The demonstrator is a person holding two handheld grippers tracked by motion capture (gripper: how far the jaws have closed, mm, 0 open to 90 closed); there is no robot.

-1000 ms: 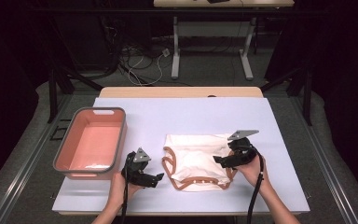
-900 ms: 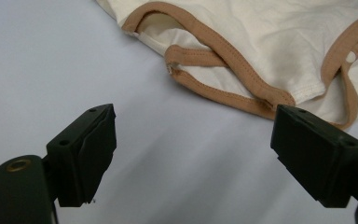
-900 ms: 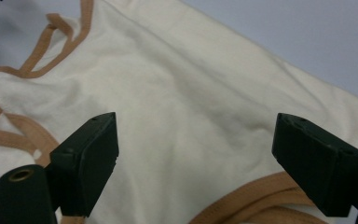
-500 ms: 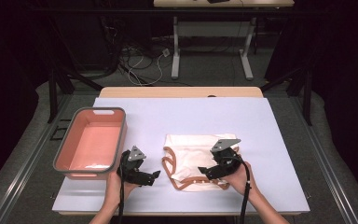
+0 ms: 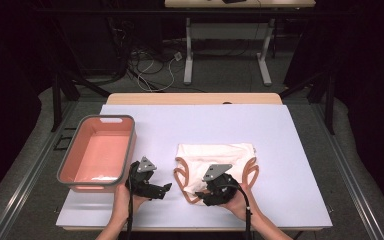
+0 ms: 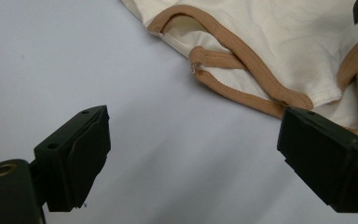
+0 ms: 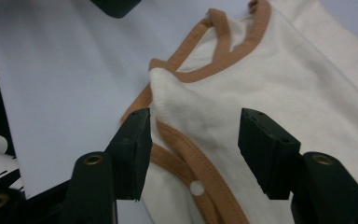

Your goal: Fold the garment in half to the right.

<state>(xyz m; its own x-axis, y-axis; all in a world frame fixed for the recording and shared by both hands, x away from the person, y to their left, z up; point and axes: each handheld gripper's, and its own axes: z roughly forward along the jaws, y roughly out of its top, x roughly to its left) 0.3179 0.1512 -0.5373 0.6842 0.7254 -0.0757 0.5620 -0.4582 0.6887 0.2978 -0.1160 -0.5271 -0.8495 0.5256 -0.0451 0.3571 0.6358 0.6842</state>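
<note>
So the right gripper (image 5: 206, 196) has slid over from the right edge of the garment (image 5: 215, 167) to its front left corner since the earlier frames, while the left gripper (image 5: 164, 190) has pretty much stayed put on the bare white table (image 5: 290, 150). The garment's a cream baby bodysuit kind of thing with tan binding, lying mostly flat at the middle of the table, a bit toward the person's side. In the right gripper view the jaws have just been closing and now stand about half open, with a raised fold of the cream cloth and a strip of the tan trim (image 7: 191, 158) between them; the left pad looks like it's touching the trim edge, but I honestly can't tell if the pads are actually pinching yet, and there's clear space on the other side. There's a small white snap (image 7: 196, 188) on the binding right near the jaws. The left gripper view shows its jaws spread wide over bare table, nothing between them, with the garment's looped tan edge (image 6: 242, 65) just ahead of the tips. The pink tub (image 5: 70, 172) with a grey rim sits at the table's left edge, just beside the left hand (image 5: 130, 200).
</note>
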